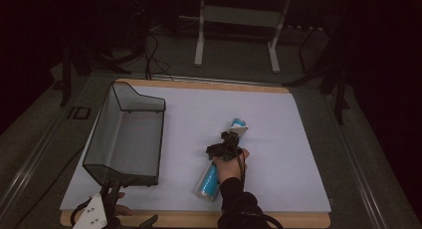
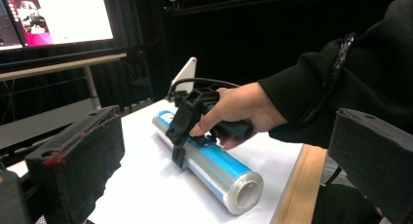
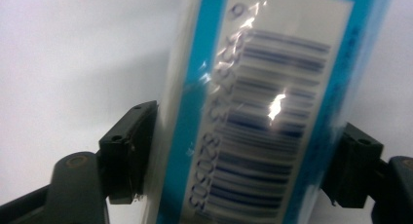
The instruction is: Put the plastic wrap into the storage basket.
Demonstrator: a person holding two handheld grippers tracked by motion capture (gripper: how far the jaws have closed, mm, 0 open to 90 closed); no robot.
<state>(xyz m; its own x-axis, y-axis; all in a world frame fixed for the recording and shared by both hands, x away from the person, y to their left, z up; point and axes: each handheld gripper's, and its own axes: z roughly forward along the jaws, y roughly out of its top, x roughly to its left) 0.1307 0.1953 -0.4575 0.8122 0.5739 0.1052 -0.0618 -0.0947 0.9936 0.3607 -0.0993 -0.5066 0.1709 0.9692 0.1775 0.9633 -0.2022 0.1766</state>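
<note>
A roll of clear film with a blue label lies on the white mat, slanting from near the front edge toward the middle. My right gripper comes down on its middle, held by a hand in a dark sleeve. In the right gripper view both black pads touch the sides of the roll, over its barcode. The left gripper view looks along the roll and at the right gripper on it. My left gripper rests at the front left corner, its jaws wide apart with nothing between them.
A black wire-mesh basket stands on the left part of the white mat, just beyond my left gripper. A wooden board edge runs along the front. Behind the table are a metal stand and a lit monitor.
</note>
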